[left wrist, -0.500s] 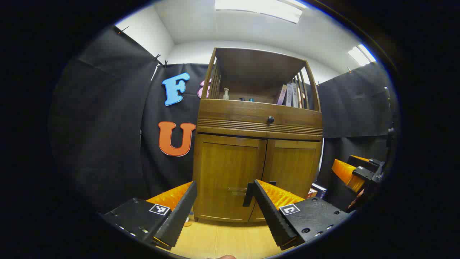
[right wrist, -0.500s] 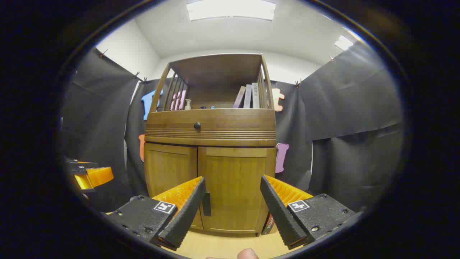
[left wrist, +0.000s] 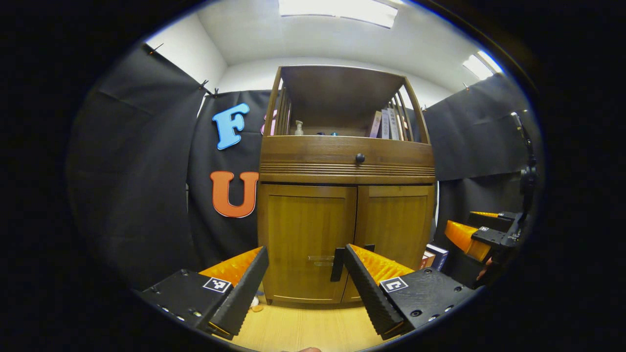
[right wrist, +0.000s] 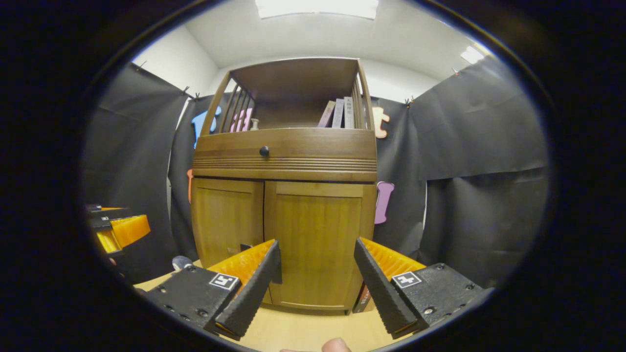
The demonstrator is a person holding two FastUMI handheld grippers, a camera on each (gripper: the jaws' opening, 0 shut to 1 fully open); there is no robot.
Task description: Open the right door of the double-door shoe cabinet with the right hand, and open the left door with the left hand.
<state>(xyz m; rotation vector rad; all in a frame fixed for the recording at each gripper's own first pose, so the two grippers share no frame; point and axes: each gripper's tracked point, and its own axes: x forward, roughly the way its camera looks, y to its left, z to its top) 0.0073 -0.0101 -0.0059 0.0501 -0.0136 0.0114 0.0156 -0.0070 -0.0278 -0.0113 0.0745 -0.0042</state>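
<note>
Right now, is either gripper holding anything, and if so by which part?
Nothing is held. The left gripper and right gripper are both open, short of the shoe cabinet, whose doors are shut.

The shoe cabinet [left wrist: 345,195] is seen to be made of brown wood with a visible grain and a smooth, faintly satin finish; a band of fine ridges is cut below its drawer. The drawer knob [left wrist: 360,158] ahead of the left gripper [left wrist: 303,283] looks dark and glossy. The floor [left wrist: 313,330] beneath the grippers is pale, smooth wood. The right gripper [right wrist: 317,281] has matt bodies, and its fingers [right wrist: 376,288] are toothed and rough.
</note>
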